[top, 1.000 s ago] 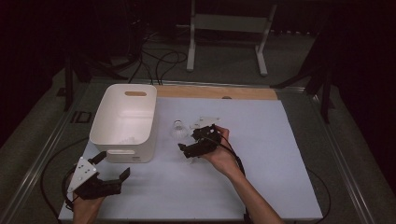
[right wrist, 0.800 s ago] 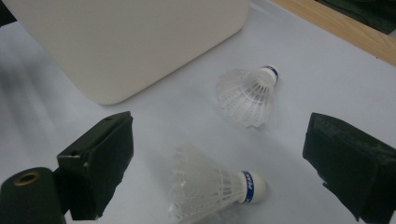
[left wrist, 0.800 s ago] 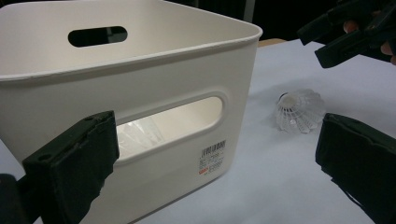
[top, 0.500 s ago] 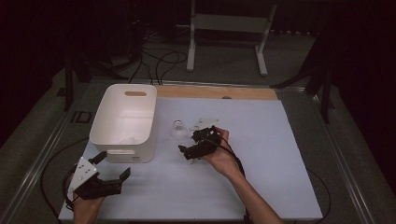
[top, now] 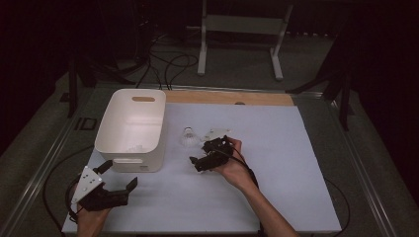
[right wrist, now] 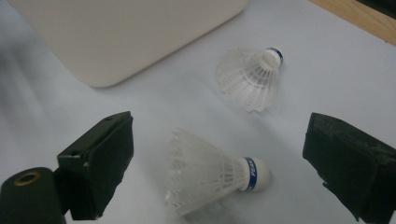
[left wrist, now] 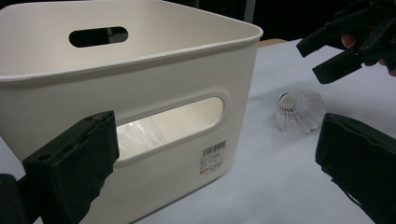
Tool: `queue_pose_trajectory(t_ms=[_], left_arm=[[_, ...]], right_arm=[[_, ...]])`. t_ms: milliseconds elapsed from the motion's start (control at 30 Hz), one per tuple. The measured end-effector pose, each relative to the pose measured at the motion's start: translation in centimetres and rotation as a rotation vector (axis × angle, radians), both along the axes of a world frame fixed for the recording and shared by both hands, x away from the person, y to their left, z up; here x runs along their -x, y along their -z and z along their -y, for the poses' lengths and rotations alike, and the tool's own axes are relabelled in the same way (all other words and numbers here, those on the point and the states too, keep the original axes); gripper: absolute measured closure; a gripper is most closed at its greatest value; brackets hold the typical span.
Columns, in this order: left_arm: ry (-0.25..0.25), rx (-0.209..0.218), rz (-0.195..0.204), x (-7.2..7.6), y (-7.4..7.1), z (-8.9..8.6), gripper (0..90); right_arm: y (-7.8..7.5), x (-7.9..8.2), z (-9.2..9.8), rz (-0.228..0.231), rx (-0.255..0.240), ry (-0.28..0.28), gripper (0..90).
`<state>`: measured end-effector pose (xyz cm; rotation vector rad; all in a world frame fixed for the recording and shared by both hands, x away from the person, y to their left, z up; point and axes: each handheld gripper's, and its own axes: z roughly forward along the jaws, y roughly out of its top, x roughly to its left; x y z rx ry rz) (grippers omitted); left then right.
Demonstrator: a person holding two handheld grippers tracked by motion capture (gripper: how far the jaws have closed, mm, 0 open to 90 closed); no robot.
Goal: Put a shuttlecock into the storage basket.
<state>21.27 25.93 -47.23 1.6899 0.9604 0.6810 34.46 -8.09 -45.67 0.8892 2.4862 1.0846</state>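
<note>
The left gripper [top: 117, 186] hovers with its jaws spread wide and empty. Just ahead of it stands one bin [top: 131, 129], smooth white plastic with rounded corners and oval handle slots; something pale shows through the near slot. To the right on the white worktop [top: 296, 163], the right gripper [right wrist: 224, 163] is open wide, one shuttlecock [right wrist: 210, 175] lying between its jaws. A second shuttlecock [right wrist: 252, 79] lies just beyond. Both are translucent white feathery cones with rounded, blue-banded tips.
</note>
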Motion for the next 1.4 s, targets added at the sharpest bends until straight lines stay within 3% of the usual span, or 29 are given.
queue_pose_trajectory(t_ms=[467,1400], left_arm=[[-0.002,0.001,0.001,0.0,0.0,0.0,0.0],[-0.003,0.001,0.002,0.0,0.0,-0.1,0.0]], right_arm=[[1.1,0.0,-0.5,-0.002,0.045,0.012,8.9],[2.4,-0.2,-0.6,-0.024,0.083,0.021,9.0]])
